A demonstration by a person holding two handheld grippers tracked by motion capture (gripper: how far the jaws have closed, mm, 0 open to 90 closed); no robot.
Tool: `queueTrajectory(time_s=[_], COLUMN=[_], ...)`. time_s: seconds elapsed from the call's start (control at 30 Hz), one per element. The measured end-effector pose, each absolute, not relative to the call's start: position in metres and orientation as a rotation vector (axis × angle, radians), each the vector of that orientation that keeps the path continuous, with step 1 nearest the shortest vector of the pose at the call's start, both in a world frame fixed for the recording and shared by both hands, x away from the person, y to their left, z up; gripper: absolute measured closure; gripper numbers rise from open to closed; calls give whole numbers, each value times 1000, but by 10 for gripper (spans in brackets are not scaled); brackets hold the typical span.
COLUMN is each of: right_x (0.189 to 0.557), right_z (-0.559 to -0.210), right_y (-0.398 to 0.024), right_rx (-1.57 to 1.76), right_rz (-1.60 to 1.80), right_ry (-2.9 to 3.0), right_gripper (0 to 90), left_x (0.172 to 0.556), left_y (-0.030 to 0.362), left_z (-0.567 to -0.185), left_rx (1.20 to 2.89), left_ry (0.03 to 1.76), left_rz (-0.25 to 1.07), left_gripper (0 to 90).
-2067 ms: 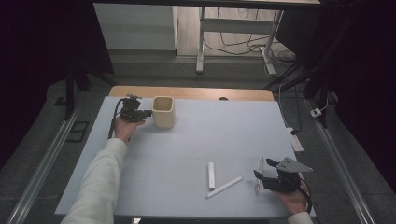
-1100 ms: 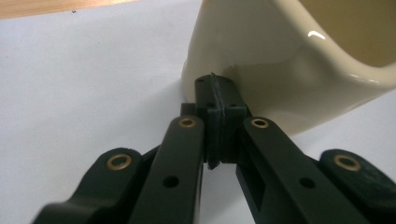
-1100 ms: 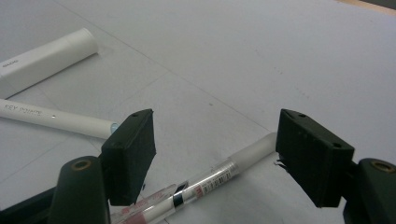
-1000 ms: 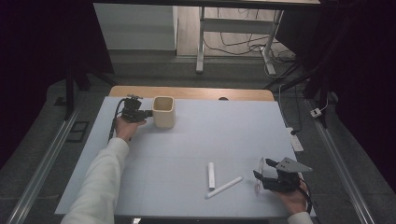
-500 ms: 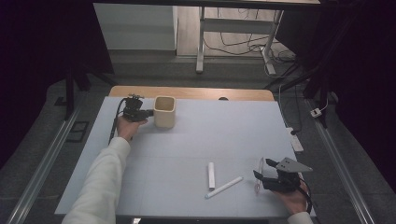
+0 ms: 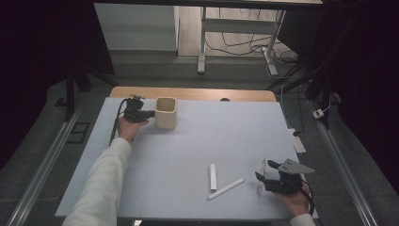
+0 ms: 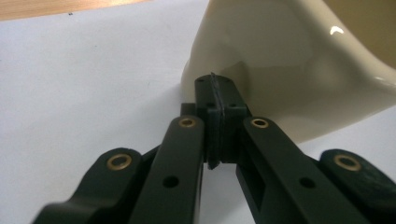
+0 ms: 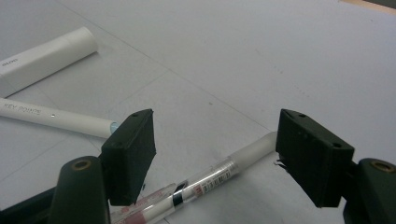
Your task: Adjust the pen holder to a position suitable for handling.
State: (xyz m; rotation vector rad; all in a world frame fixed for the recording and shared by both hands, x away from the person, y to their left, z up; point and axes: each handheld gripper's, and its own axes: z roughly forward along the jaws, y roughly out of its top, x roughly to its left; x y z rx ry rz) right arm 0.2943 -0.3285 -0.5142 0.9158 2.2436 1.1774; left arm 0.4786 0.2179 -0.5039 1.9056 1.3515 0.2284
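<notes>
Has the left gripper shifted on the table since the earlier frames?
No. The left gripper sits beside the cream cup near the table's far edge, jaws shut, exactly as in the earlier high views.

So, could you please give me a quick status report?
Left gripper shut, at cream ceramic cup. Right gripper open over clear plastic pen lying on table. Nothing in the way.

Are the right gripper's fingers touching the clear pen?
Apart. In the right gripper view the fingers stand wide open, and the clear pen lies on the table between them with gaps on both sides.
</notes>
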Motion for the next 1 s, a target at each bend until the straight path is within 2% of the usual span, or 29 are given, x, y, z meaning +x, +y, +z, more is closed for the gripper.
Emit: queueTrajectory(time_s=[1.0], right_x=[294], right_z=[-515], right_y=[-328], right_rx=[921], right_rz=[1192], right_ry=[2244], right_gripper=[284], left_x=[483], left_y=[216], left_z=[-511], left_rx=[1960], left_ry=[1381], left_rz=[234], left_gripper=[893])
